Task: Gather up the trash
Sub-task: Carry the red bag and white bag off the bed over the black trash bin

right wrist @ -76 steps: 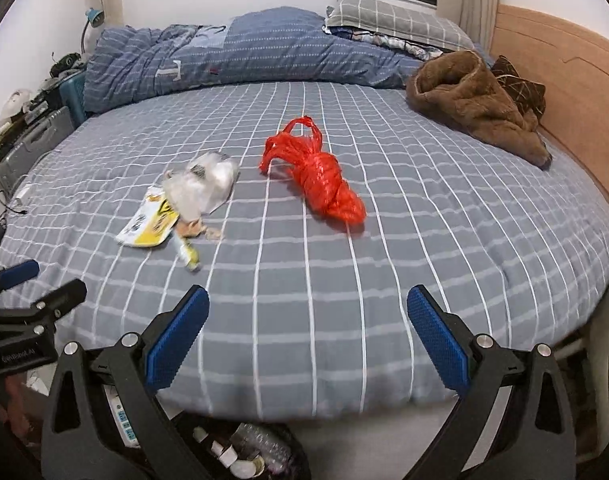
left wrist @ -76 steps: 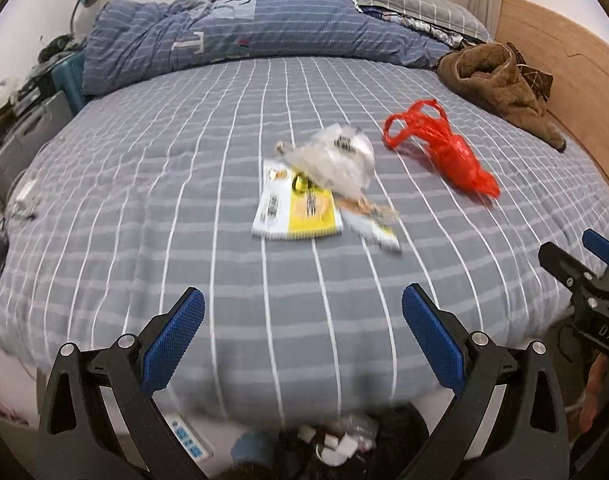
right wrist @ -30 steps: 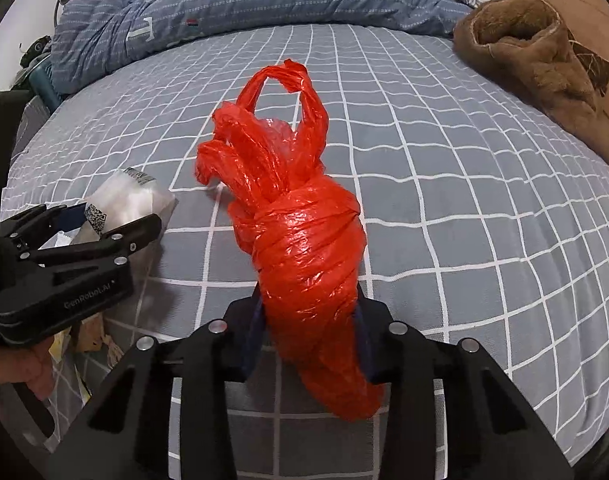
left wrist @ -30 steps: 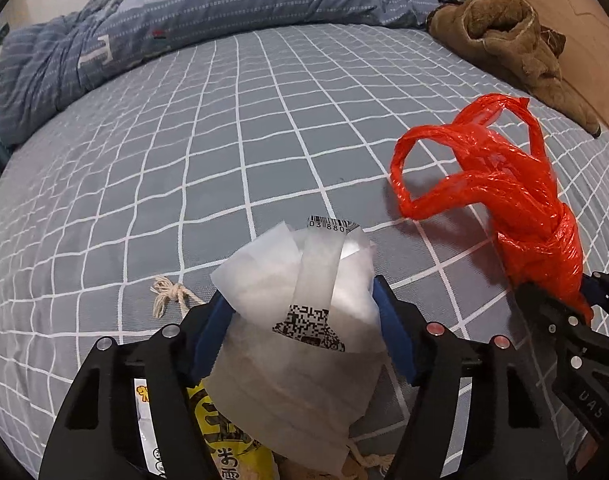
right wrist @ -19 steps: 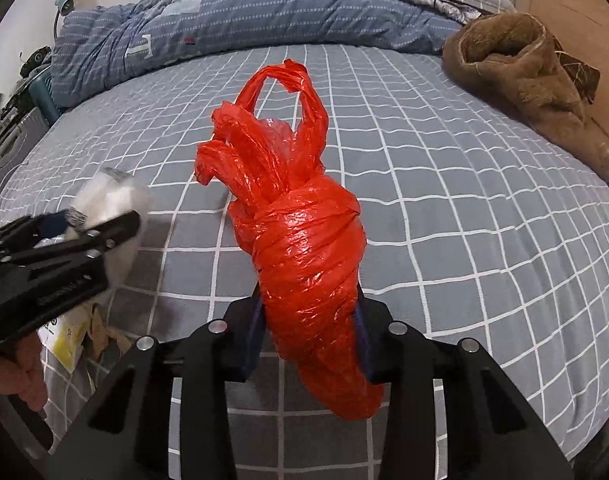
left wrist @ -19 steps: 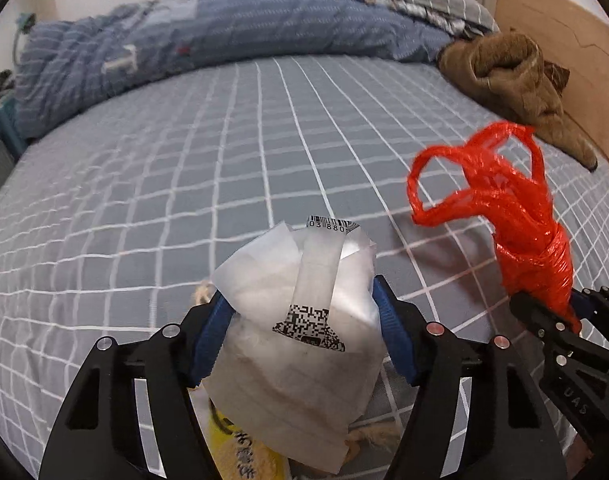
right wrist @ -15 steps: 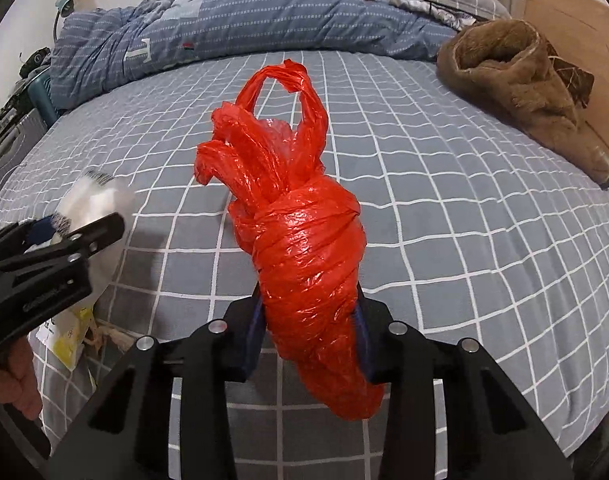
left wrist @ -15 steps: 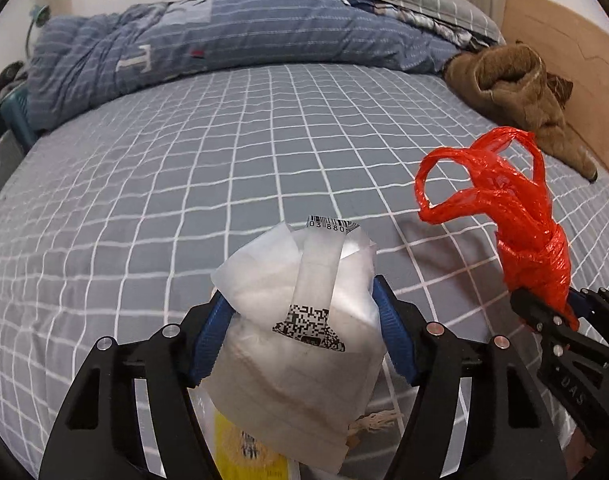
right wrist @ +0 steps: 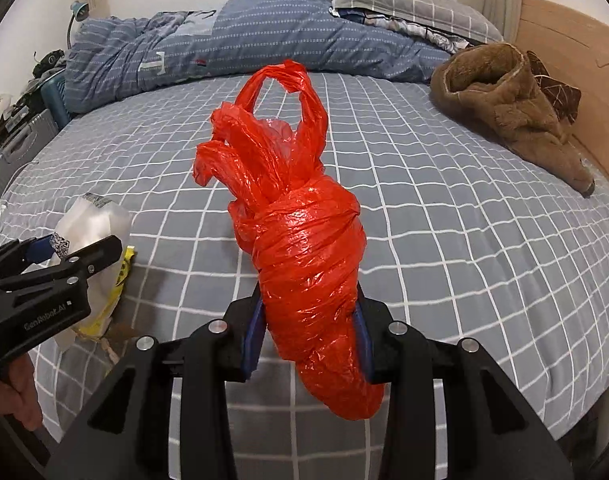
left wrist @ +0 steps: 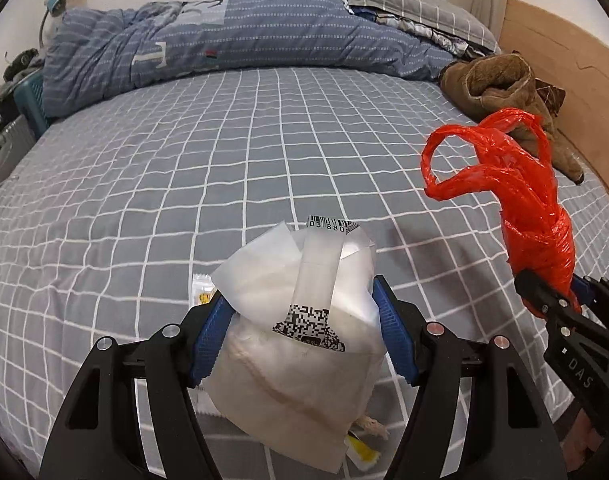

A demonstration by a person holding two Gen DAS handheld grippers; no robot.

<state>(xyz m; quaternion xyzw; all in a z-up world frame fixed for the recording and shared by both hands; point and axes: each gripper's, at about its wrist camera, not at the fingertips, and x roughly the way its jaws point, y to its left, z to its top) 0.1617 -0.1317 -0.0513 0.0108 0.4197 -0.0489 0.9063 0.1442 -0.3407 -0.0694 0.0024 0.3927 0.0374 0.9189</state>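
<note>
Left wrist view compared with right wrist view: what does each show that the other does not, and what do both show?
Only the left wrist view shows the barcode strip on the white packet. Only the right wrist view shows a hand under the left tongs. Both show the white packet, the red plastic bag in the right tongs, and the brown garment.

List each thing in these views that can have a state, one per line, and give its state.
left gripper: shut on the white packet.
white packet: crumpled, held off the bed.
right gripper: shut on the red plastic bag.
red plastic bag: twisted, knotted, lifted.
yellow wrapper: lying flat on the bed.
brown garment: heaped.
</note>
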